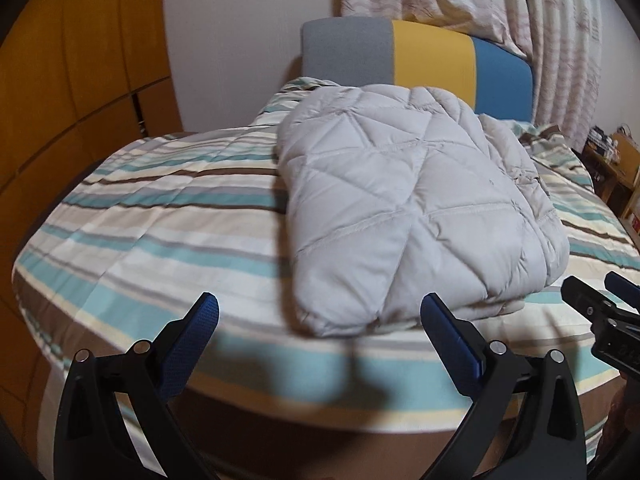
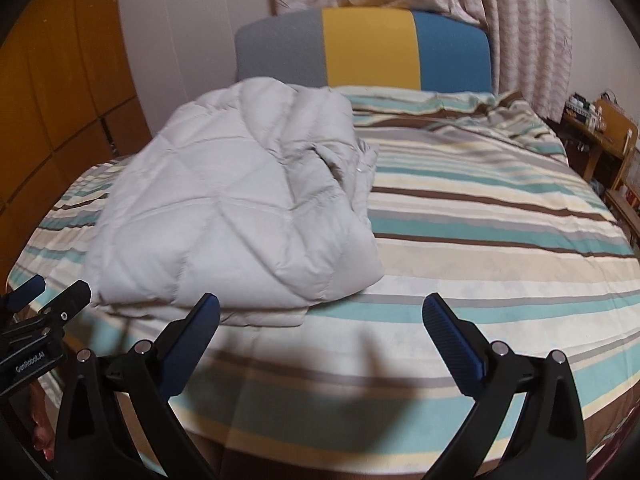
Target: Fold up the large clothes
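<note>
- A grey quilted jacket (image 1: 404,200) lies folded into a thick bundle on the striped bed cover (image 1: 152,216), toward the bed's near edge, with the grey, yellow and blue headboard (image 1: 416,56) behind it.
- The left gripper (image 1: 319,306) hangs just short of the bundle's near edge, jaws spread wide and empty (blue pads showing).
- The right gripper (image 2: 320,306) is spread wide too, holding nothing, over bare cover just to the jacket's right.
- Patterned curtains (image 2: 520,20) hang behind the headboard.
</note>
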Demonstrator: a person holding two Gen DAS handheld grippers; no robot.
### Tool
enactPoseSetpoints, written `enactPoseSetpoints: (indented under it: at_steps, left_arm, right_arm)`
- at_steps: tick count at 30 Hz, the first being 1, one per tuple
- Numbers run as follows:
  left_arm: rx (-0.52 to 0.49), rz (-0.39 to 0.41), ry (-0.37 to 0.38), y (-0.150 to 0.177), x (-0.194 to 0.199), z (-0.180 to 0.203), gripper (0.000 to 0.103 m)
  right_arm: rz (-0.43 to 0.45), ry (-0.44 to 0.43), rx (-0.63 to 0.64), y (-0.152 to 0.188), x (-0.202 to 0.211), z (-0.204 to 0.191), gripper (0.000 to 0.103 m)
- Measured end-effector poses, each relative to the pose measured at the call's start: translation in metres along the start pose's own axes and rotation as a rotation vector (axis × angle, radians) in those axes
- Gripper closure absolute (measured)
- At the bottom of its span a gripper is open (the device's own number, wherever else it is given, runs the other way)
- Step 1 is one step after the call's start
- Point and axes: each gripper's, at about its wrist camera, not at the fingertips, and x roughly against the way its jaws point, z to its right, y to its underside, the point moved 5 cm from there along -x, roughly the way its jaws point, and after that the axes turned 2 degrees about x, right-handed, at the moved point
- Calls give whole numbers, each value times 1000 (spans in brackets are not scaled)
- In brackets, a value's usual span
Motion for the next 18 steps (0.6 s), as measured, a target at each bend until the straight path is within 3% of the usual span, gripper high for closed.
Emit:
enactPoseSetpoints:
  at_steps: [6, 18]
  left_arm:
    - [45, 45, -46, 2, 28, -15, 3]
    - [55, 72, -22, -1, 49, -15, 3]
  right_arm:
    - [29, -35, 27, 3, 25, -18, 2]
    - [71, -61, 44, 2, 46, -32, 2]
